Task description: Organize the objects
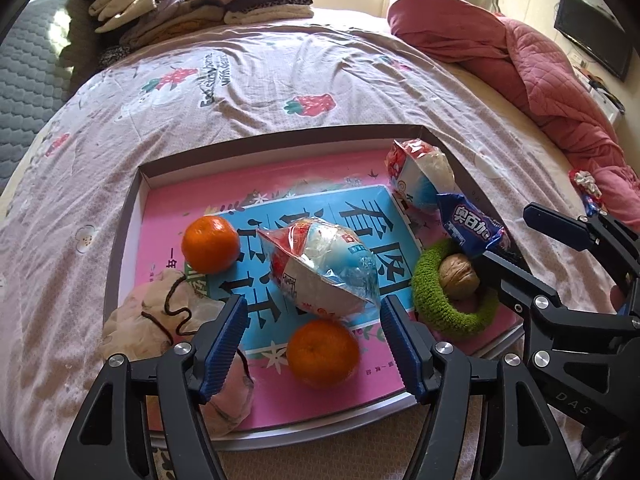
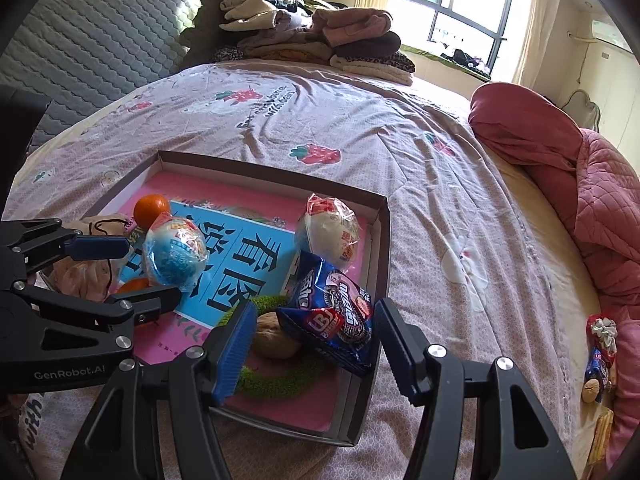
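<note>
Two oranges lie in the shallow box (image 1: 132,208) on the bed (image 1: 280,80): the far orange (image 1: 211,243) at 10 o'clock of the box floor and the near orange (image 1: 323,353) at 6 o'clock, well apart from each other. Two wrapped egg-shaped toys are also inside; the middle toy (image 1: 324,272) lies between the oranges, and the corner toy (image 1: 420,178) sits at 1 o'clock near the box wall. One blue cookie packet (image 2: 336,312) leans at 3 o'clock, over one walnut (image 1: 458,277), which rests inside one green knitted ring (image 1: 452,312). One pale cloth pouch (image 1: 160,316) with a dark string lies at 8 o'clock, partly over the box edge. A pink and blue book (image 1: 360,216) covers the box floor under all these things.

The left gripper (image 1: 313,312) is spread wide and holds nothing; its fingers (image 1: 226,344) stand on both sides of the middle toy and the near orange, not touching them. The right gripper (image 2: 316,320) is also spread wide and empty, with the cookie packet and the walnut between its fingers (image 2: 236,348).

One stack of folded clothes (image 2: 312,36) lies at 12 o'clock on the bed, and one red quilt (image 2: 560,152) at 3 o'clock.
</note>
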{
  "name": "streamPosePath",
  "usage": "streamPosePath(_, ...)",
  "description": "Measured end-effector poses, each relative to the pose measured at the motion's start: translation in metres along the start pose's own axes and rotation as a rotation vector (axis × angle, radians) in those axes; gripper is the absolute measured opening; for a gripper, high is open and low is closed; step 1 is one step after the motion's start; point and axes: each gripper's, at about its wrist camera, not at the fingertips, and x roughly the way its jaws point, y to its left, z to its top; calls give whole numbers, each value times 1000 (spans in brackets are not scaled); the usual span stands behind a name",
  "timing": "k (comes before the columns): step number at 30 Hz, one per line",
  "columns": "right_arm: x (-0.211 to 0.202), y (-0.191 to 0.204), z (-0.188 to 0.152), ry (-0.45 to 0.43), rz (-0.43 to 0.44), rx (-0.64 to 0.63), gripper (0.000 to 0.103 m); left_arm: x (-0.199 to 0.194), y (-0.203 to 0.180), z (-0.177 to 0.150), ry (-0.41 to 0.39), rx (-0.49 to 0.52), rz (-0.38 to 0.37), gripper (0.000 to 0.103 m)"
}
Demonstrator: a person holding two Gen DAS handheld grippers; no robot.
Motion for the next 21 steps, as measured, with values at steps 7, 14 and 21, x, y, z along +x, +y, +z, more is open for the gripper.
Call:
streamPosePath(7,-10,-1,2,-14,8,29,61,-13,3,0,-20,-23,22,71)
streamPosePath(14,-21,4,4,-27,9,26,61,-30,6,-3,-43,-37,35,74)
streamPosePath(21,-32,8,5,-41,14,35,62,-44,7,-6,-63,-40,48,74)
